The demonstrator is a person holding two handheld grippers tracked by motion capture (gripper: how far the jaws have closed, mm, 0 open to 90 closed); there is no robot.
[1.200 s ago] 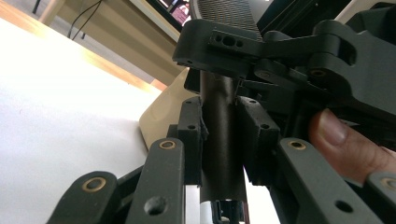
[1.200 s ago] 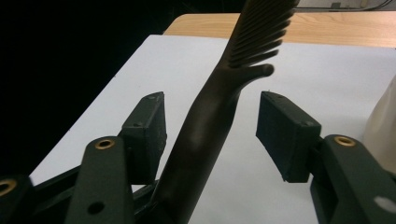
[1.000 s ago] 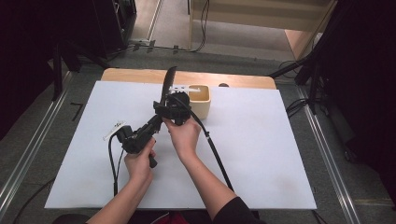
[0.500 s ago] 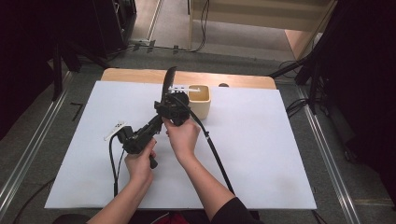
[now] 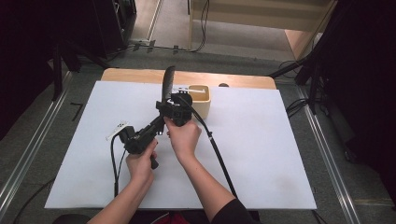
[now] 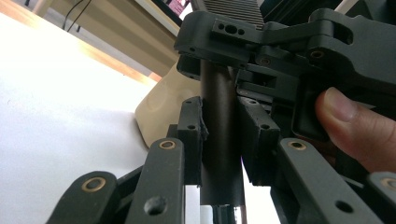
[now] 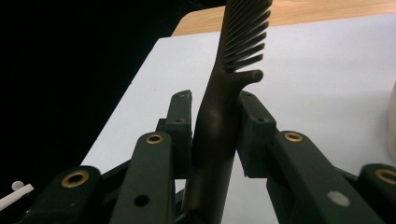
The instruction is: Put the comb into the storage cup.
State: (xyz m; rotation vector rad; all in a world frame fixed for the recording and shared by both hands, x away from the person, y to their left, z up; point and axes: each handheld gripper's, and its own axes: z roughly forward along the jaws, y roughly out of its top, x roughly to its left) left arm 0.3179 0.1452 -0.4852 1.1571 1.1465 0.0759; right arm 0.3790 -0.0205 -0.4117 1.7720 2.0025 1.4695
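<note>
A black comb (image 5: 167, 84) stands upright over the back middle of the white table sheet (image 5: 261, 154), teeth up. My right gripper (image 5: 164, 106) is shut on its handle just below the teeth (image 7: 245, 32); the handle (image 7: 215, 135) sits between both pads. My left gripper (image 5: 160, 121) comes up from the lower left and is shut on the handle's lower end (image 6: 219, 140), directly under the right gripper's body (image 6: 280, 42). A thumb (image 6: 355, 130) rests on the right gripper.
A beige open container (image 5: 200, 100) stands just right of the grippers near the back edge, also seen as a beige container (image 6: 159, 112) behind the left jaws. A small white strip (image 5: 116, 129) lies left of my left hand. Cables (image 5: 219, 158) trail toward the front.
</note>
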